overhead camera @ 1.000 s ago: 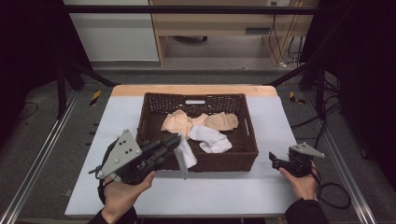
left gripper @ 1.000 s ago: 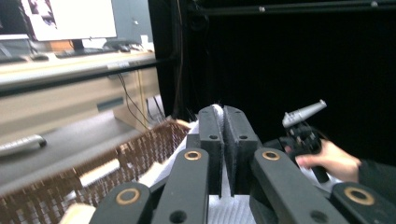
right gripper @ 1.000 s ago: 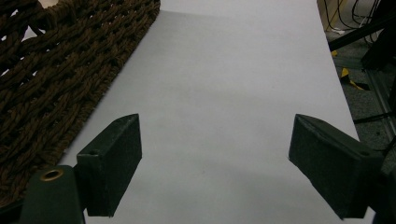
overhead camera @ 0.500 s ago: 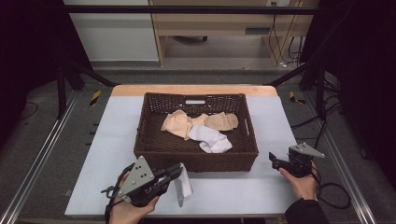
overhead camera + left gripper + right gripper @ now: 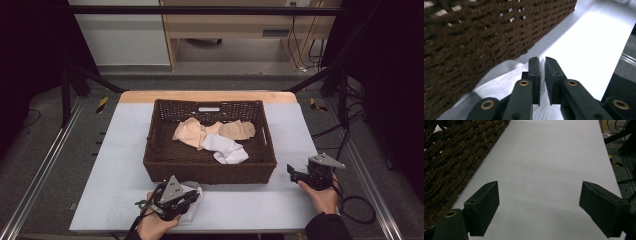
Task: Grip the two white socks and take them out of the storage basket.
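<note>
A white sock [image 5: 192, 209] lies bunched on the table in front of the brown wicker basket [image 5: 210, 173]. My left gripper [image 5: 194, 196] is low over it, pointing right. In the left gripper view its jaws [image 5: 542, 61] have just been opening and stand a narrow slit apart, with a thin edge of the sock [image 5: 499, 85] still between them and the basket wall [image 5: 474, 37] close by. My right gripper [image 5: 290, 170] rests on the table right of the basket, open, with nothing between its jaws [image 5: 540, 202].
Inside the basket lie a peach sock [image 5: 189, 133], a tan one [image 5: 238, 130] and another white sock [image 5: 228, 150]. The pale table [image 5: 100, 165] ends just behind my hands. A corner of the basket [image 5: 449, 152] lies left of my right gripper.
My left gripper came down from above the basket's front rim to the table in front of it, bringing the white sock, which now rests on the table. The right gripper has not moved.
</note>
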Demonstrator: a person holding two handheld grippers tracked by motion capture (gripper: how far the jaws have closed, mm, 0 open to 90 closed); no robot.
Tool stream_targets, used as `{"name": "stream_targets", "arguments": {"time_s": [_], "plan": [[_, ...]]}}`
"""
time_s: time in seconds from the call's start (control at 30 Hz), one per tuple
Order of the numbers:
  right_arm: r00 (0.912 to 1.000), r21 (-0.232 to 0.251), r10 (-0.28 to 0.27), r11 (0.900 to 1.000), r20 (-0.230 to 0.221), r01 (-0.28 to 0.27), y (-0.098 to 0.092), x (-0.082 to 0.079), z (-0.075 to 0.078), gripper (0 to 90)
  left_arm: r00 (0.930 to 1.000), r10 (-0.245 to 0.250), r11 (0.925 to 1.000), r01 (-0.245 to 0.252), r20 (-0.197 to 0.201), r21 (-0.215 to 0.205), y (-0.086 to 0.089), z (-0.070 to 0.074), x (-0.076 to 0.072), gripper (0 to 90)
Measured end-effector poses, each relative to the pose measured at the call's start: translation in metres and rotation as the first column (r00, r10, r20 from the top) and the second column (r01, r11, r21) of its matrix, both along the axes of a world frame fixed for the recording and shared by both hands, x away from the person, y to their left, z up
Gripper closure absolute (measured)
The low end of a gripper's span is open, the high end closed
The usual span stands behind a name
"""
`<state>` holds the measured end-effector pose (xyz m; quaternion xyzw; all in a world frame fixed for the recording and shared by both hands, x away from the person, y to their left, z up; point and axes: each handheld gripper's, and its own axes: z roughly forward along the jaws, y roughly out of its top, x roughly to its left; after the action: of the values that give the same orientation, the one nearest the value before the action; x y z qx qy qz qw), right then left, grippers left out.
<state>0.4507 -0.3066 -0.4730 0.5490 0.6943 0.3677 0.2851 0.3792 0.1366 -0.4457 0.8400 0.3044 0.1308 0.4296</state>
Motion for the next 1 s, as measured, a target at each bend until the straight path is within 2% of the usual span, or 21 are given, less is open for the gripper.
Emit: {"name": "stream_targets", "arguments": {"time_s": [0.17,0.3,0.4,0.5,0.67,0.77,0.87,1.0], "plan": [[1.0,0.001,0.007,1.0,-0.001,-0.007,0.0,0.0,0.0,16.2,0.9988,0.018,0.9996,-0.017,0.046,-0.024,0.003,0.013,-0.004,67.0],[1.0,0.005,0.009,1.0,-0.004,-0.009,0.0,0.0,0.0,16.0,0.9955,0.027,0.997,-0.02,0.091,-0.075,0.007,0.033,-0.011,61.4],[1.0,0.006,0.007,1.0,-0.003,-0.007,0.0,0.0,0.0,15.9,0.9889,0.047,0.9936,-0.032,0.141,-0.108,0.011,0.053,-0.014,58.2],[1.0,0.007,0.005,1.0,0.002,-0.005,-0.001,0.0,0.0,15.9,0.9785,0.085,0.9874,-0.058,0.188,-0.147,0.015,0.072,-0.01,55.5],[1.0,0.008,0.0,1.0,0.003,0.0,-0.001,0.001,0.001,15.9,0.9642,0.141,0.9727,-0.093,0.225,-0.213,0.014,0.097,0.011,52.1],[1.0,0.008,0.001,1.0,0.003,-0.001,-0.001,0.001,0.0,15.9,0.9543,0.169,0.9704,-0.117,0.247,-0.211,0.007,0.105,0.029,50.2],[1.0,0.008,0.002,1.0,0.003,-0.002,-0.001,0.001,0.001,15.9,0.9488,0.186,0.9682,-0.133,0.255,-0.212,-0.003,0.111,0.047,48.9],[1.0,0.011,-0.001,1.0,0.002,0.001,-0.002,0.001,0.001,15.9,0.9434,0.192,0.9707,-0.143,0.27,-0.193,-0.019,0.117,0.07,46.7]]}}
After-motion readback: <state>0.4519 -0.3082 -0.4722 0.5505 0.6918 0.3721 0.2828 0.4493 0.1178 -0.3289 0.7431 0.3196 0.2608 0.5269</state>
